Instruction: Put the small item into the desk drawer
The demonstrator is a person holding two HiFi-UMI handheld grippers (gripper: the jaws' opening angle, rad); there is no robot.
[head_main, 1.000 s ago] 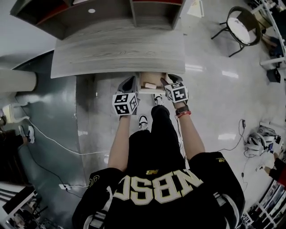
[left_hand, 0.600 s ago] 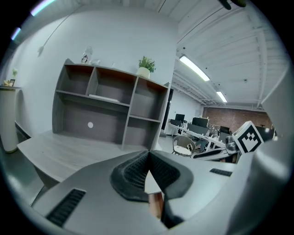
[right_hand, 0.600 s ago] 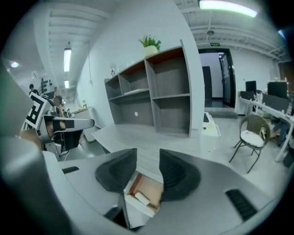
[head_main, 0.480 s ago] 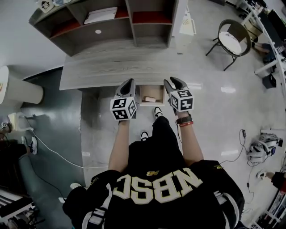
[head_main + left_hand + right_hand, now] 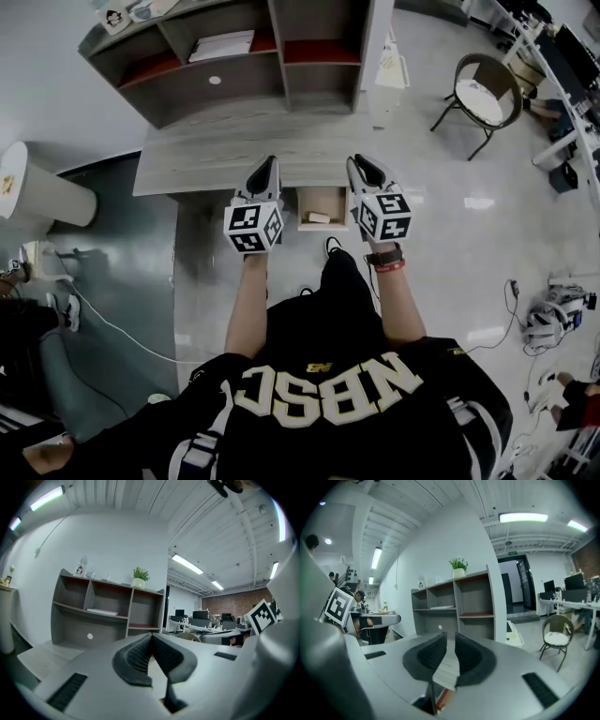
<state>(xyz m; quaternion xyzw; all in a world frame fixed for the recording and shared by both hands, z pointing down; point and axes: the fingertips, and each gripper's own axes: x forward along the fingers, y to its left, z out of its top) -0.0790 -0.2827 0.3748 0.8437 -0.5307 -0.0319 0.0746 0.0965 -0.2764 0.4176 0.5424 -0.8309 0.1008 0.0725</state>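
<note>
Head view, looking steeply down. I hold the left tongs (image 5: 266, 173) and the right tongs (image 5: 360, 173) side by side, both pointing toward the front edge of the grey wood-grain bench (image 5: 216, 155). The marker cubes on them face the camera.

The drawer (image 5: 322, 194) stands pulled out from under the bench's front edge and, in this view, lies between the two tongs. The small item (image 5: 319, 217), a pale block, rests inside the drawer near its front wall. Neither pair of tongs touches it.

Left gripper view. The ribbed jaws meet at their tips and nothing lies between them, so these tongs are closed and empty. Beyond them stands the shelf unit (image 5: 244, 52) at the back of the bench, with a potted plant (image 5: 139, 576) on top.

Right gripper view. The jaws have just been closing, and a narrow gap remains between the pads. Nothing is held in that gap, and only the bench surface shows through it. The same shelf unit and plant appear ahead, and a round-backed chair (image 5: 483, 89) stands on the glossy floor (image 5: 450, 234) to the right.

My forearms and dark lettered shirt fill the lower part of the head view.
</note>
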